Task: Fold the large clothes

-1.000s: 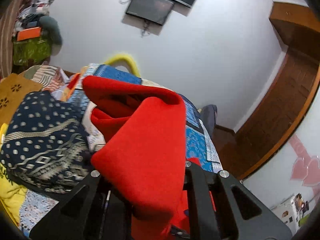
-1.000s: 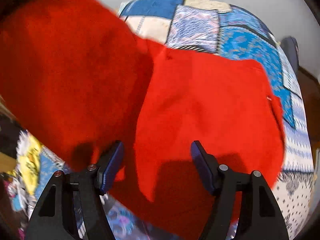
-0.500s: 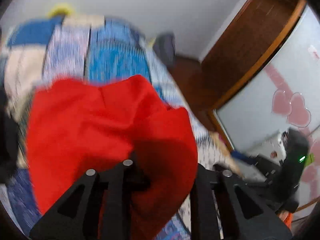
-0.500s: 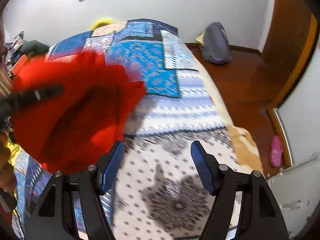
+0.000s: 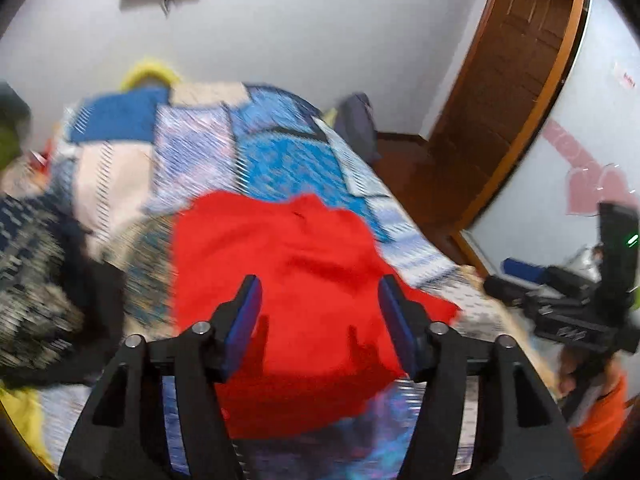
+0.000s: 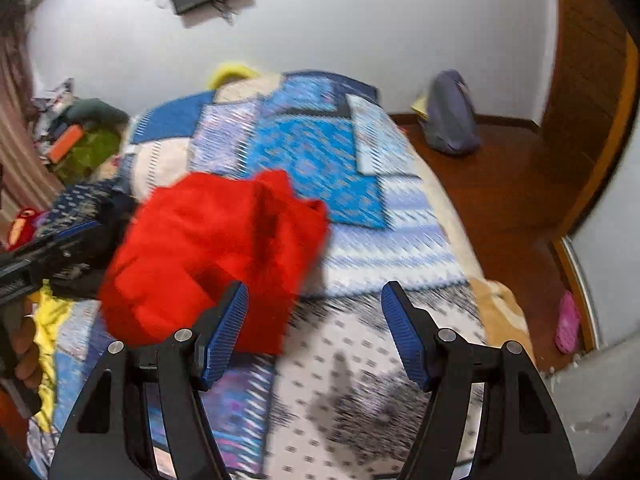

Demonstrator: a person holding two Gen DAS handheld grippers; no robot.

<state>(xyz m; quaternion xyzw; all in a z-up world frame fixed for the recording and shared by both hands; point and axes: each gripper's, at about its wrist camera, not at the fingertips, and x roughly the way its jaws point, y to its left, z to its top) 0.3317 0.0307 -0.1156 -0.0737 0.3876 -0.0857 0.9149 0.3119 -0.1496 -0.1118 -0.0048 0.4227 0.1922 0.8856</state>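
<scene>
A red garment (image 5: 288,280) lies bunched on the patchwork bedspread (image 5: 280,152). My left gripper (image 5: 320,312) hovers just over its near part, its jaws opening, the blue pads apart and clear of the cloth. In the right wrist view the same red garment (image 6: 208,248) sits left of centre. My right gripper (image 6: 314,328) stands open above the dotted white part of the bedspread (image 6: 360,380), to the right of the garment, with nothing between its fingers. The left gripper's black body (image 6: 44,256) shows at the left edge there.
A dark patterned cloth (image 5: 36,264) and yellow fabric (image 6: 48,316) lie left of the red garment. A grey bag (image 6: 450,116) rests on the wooden floor by the wall. A wooden door (image 5: 508,80) is at right, a pink slipper (image 6: 568,320) near it.
My left gripper went from shut on the red garment to open, and the garment dropped onto the bed. My right gripper pulled back and up, away from the cloth.
</scene>
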